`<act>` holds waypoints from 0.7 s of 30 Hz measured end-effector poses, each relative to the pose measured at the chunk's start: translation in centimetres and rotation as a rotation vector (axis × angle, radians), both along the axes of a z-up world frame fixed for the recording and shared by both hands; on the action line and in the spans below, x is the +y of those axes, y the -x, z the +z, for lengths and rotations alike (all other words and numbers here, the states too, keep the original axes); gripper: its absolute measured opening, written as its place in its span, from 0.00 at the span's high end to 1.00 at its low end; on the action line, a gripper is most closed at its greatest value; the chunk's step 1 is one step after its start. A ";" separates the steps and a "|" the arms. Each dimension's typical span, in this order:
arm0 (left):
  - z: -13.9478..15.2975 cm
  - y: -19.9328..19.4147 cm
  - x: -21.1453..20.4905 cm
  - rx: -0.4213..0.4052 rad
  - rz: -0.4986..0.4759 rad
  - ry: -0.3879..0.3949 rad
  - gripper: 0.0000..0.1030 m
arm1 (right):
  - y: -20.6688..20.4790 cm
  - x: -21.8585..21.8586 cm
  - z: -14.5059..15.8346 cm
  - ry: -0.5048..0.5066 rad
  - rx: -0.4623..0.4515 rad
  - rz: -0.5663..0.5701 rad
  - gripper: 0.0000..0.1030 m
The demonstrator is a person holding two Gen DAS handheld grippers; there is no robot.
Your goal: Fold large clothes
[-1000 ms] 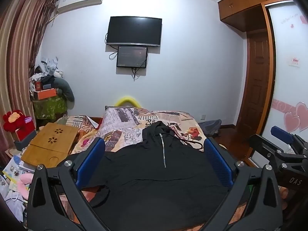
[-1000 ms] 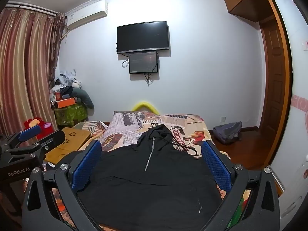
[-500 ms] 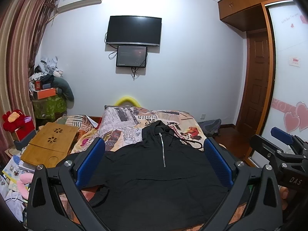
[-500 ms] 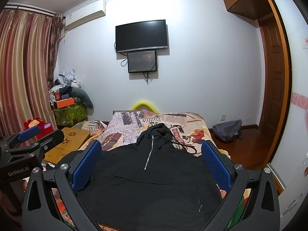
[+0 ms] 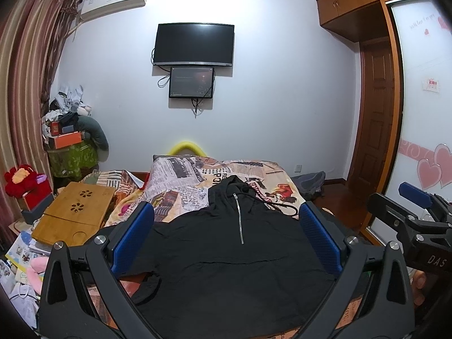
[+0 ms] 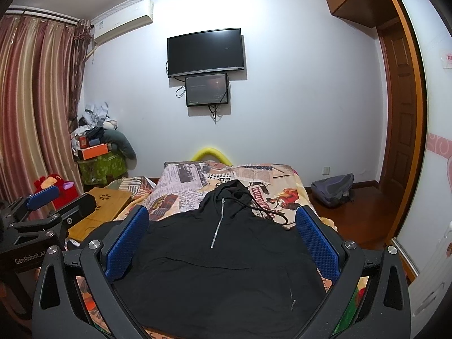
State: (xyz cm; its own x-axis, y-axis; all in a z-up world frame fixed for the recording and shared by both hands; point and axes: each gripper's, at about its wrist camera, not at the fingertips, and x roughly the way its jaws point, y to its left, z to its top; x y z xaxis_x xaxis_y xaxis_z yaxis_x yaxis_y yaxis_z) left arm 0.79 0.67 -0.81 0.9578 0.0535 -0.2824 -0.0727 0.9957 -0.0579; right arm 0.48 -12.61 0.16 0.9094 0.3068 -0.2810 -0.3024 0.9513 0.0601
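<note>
- Black hoodie (image 5: pixel 226 260) lies flat on the bed (image 5: pixel 197 180), front up, hood toward the far wall, zip (image 5: pixel 238 220) running down its chest. Hem end is nearest the cameras.
- Left gripper (image 5: pixel 226 234): jaws spread wide, nothing between them, held above the hoodie w/o touching it. Blue pads (image 5: pixel 132 240) frame the chest either side.
- Right gripper (image 6: pixel 221 237): same story, jaws released and empty, above the hoodie, just beside the left one.
- Each gripper shows at the edge of the other's view, so they sit close together.
- One sleeve (image 5: pixel 141 279) looks bunched under itself on the hoodie's left side; right sleeve mostly hidden behind the jaws, can't tell how it lies.
- Drawstring (image 6: pixel 265 209) trails off the hood onto the patterned bedcover.
- Folding not yet begun, judging by the spread-out body.

Risks from here, as I judge them:
- Thin, slack fabric: a pinch may catch only the top layer, so front lifts and back stays put, giving a crooked fold.
- Bunched sleeve, if not pulled out first, gets trapped inside & makes a lump.
- Jaws could grab the bedcover along w/ the hoodie, since it lies right under the edges.
- Drawstring may snag or drag when the hood end moves.
- Uneven lift btw the two hands would skew the crease.
</note>
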 end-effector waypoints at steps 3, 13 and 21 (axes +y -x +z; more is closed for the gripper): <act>0.0 0.0 0.0 0.000 0.001 0.000 0.00 | 0.1 0.1 0.0 0.002 0.000 -0.001 0.00; -0.1 -0.1 -0.1 -0.001 0.001 -0.001 0.00 | -0.1 -0.1 -0.2 0.002 0.001 -0.002 0.00; -0.2 0.0 -0.1 0.000 0.002 0.002 0.00 | -0.3 -0.1 -0.3 0.004 0.005 -0.002 0.00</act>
State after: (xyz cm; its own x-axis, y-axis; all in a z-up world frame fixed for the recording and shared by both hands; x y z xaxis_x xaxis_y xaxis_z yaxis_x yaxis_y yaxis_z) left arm 0.82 0.60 -1.04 0.9576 0.0549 -0.2830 -0.0748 0.9954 -0.0602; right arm 0.73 -12.74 -0.10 0.9085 0.3042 -0.2867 -0.3006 0.9520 0.0574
